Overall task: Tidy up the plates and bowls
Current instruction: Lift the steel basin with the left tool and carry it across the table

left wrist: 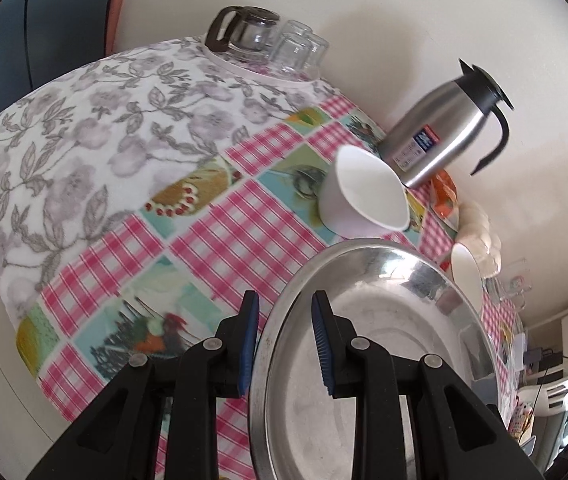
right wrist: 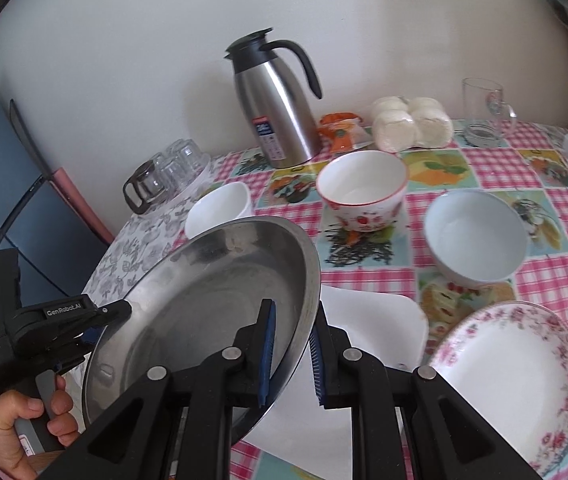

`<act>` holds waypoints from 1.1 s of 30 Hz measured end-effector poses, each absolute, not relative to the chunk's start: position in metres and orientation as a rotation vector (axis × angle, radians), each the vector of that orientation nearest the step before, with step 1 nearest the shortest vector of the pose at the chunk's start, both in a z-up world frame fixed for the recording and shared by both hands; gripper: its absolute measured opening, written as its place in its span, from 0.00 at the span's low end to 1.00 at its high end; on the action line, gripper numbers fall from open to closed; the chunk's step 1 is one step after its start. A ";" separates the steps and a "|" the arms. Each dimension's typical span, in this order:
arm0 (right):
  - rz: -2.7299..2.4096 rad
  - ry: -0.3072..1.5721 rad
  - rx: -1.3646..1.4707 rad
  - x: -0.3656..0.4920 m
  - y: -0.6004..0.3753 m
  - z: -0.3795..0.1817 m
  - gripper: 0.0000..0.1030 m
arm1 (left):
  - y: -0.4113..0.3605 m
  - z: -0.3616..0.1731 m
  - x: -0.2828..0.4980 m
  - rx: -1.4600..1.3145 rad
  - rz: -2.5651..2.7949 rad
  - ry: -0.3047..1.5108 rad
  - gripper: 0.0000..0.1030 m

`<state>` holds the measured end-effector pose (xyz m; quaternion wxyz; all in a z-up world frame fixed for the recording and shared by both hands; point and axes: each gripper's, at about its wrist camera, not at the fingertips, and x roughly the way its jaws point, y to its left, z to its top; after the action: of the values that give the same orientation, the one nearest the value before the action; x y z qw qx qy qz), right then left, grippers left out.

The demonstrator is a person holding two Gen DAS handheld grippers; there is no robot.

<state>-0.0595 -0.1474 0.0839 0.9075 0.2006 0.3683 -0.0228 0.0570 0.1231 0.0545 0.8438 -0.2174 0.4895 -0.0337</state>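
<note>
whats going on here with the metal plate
A person holds a gripper in each hand, and both are clamped on the rim of the steel plate: the left gripper on one edge, the right gripper on the opposite edge. The plate is tilted, lifted above the table. A square white plate, a floral plate and several bowls sit on the table.

1. "GenRobot.AI" reads clearly in white on the black body of the left gripper [right wrist: 114, 314], seen from the right wrist.
2. Lower on its grip, small white print reads "Data Acquisition System".
3. The steel jug [right wrist: 280, 116] carries a blue and red label, its print too small to read.
</note>
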 end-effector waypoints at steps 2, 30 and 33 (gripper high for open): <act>-0.058 0.757 0.411 -0.065 -0.154 0.085 0.17 | 0.113 0.056 0.054 -0.443 -0.085 1.031 0.27; -0.180 0.895 0.501 -0.084 -0.221 0.043 0.20 | 0.041 0.032 0.039 -0.265 -0.150 1.159 0.27; -0.181 0.922 0.492 -0.082 -0.219 0.038 0.20 | 0.041 0.027 0.039 -0.263 -0.137 1.181 0.27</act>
<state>-0.0817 -0.2191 0.0381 0.8625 0.2348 0.4398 -0.0864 0.0390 0.0411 0.0268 0.8204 -0.1236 0.5546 -0.0643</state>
